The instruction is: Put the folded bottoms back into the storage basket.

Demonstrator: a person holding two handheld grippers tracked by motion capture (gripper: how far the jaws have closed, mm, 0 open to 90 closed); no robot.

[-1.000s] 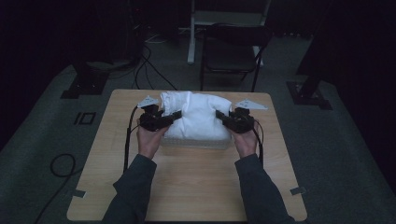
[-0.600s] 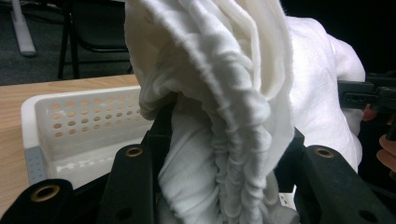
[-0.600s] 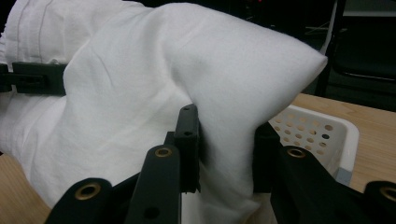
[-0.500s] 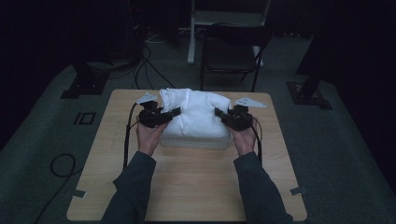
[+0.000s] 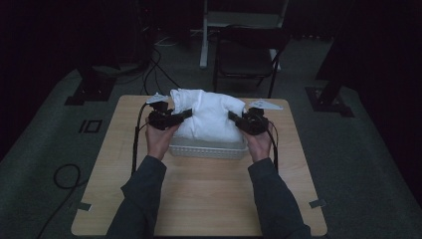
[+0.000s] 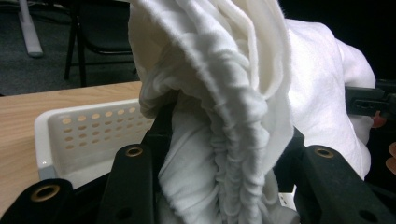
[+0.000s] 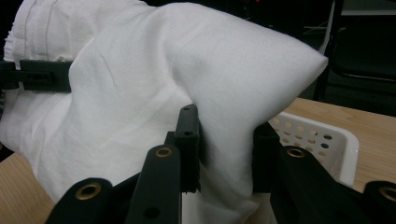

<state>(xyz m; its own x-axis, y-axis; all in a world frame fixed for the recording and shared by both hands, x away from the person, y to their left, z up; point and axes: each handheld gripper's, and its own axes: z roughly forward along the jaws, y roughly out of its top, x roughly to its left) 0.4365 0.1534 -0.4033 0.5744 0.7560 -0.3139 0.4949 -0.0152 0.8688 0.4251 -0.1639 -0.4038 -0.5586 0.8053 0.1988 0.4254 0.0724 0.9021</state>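
Your left claw (image 5: 185,115) is pinching a gathered, puckered edge of the white cloth (image 5: 209,118); in the left gripper view the jaws stand either side of that bunched fold (image 6: 219,154). Your right claw (image 5: 234,117) is clamped on the opposite side, its jaws closed on a thick tuck of the same cloth (image 7: 224,140). The cloth sits at the upper middle of the high view, heaped up between your two hands (image 5: 158,140) and hanging over the white perforated basket (image 5: 209,150), which rests on the wooden table (image 5: 199,194).

The step looks like lifting the cloth clear of the basket, or settling it in; which one I cannot tell. Either way, keep both grips firm and move the two claws together at one height, so the heap stays level and neither pinch slips off its fold. Watch that the hanging lower edge does not catch on the basket rim and drag the basket with it.

Against the frame a second ago, the cloth stands a little higher and fuller, more of the basket's near wall shows beneath it, and your hands have barely shifted.
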